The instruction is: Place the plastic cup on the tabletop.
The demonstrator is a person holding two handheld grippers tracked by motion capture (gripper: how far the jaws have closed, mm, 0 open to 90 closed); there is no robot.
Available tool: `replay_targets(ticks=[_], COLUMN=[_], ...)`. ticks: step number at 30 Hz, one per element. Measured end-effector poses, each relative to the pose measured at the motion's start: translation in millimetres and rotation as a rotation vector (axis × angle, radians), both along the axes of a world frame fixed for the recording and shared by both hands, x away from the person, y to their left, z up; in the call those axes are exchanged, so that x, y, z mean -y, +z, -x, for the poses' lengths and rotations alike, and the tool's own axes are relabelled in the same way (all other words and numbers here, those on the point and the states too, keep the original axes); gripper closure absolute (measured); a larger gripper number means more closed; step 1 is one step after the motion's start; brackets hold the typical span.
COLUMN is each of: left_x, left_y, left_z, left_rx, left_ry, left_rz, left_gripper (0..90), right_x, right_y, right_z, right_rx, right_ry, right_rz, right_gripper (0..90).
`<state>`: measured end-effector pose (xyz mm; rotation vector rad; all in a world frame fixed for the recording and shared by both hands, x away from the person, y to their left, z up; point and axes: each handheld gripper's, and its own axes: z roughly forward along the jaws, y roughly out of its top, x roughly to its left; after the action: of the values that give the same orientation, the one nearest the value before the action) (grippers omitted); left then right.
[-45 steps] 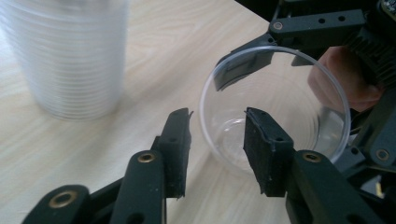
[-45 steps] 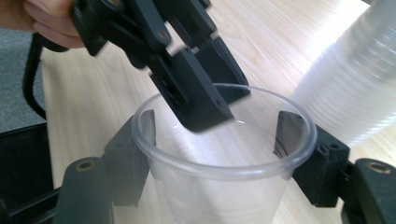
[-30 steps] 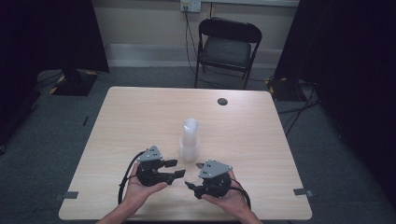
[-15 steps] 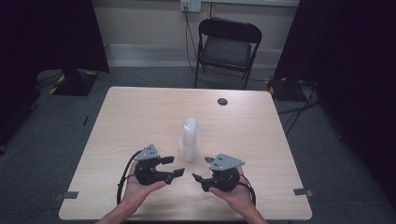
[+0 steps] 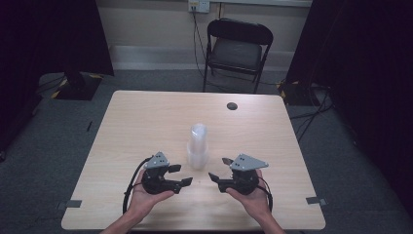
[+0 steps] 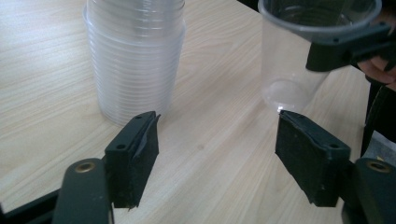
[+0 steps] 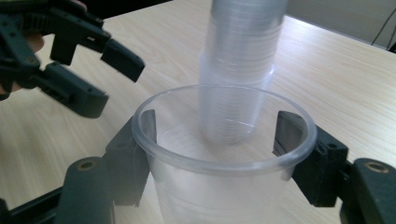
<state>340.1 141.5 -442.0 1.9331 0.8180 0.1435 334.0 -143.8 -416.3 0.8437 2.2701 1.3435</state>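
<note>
Clear plastic is what the right gripper is clamped on: a single cup is pinched between its two black jaws, one pad pressed to each side of the wall just under the rim. The cup is held upright, mouth up, and in the left gripper view it is seen lifted off the table, with its base clear of the wood. In the high view the right gripper is carried in the person's right hand near the front edge of the table, its jaws pointed toward the left gripper.

The left gripper is spread wide, its jaws having just been opening, and nothing is held between them; only bare wood is seen in the gap. No pad of it is touching a cup. In the high view it is cradled in the left hand, just left of the right gripper, the two sets of jaws facing each other but apart.

A stack of nested clear cups is stood upright on the table, just beyond the two grippers and between them. In the left gripper view the stack is seen near the left jaw, not touched by it, and well apart from the held cup.
</note>
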Motion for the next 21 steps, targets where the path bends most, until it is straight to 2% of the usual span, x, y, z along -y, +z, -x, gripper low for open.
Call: replay_targets(ticks=[3,7,12,19,20,21], left_x=[0.8,0.1,1.4,3.7,3.3,3.0], left_y=[-2.3,-4.5,-2.6,1.2,2.5,3.6], left_z=[-0.1,-0.7,-0.6,-1.0,-1.2,-1.0], left_rx=[0.001,-0.003,-0.023,-0.004,-0.015,-0.008], left_ry=[0.001,0.01,0.03,0.031,0.028,0.022], left_rz=[-0.012,-0.022,-0.033,-0.069,-0.081,-0.103], left_gripper=[29.1,29.5,28.9,27.9,27.9,27.9], right_x=[3.7,6.6,13.1,21.8,21.6,21.4], right_y=[0.6,2.6,5.7,8.0,8.1,8.2], right_z=[-3.0,-7.8,-11.0,-24.5,-26.8,-28.3], right_rx=[-0.004,-0.001,-0.004,-0.004,-0.004,-0.005], right_ry=[-0.018,-0.038,-0.062,-0.087,-0.09,-0.091], right_rz=[-0.014,-0.001,-0.021,-0.028,-0.02,-0.02], right_gripper=[30.0,29.9,29.8,29.9,29.9,29.9])
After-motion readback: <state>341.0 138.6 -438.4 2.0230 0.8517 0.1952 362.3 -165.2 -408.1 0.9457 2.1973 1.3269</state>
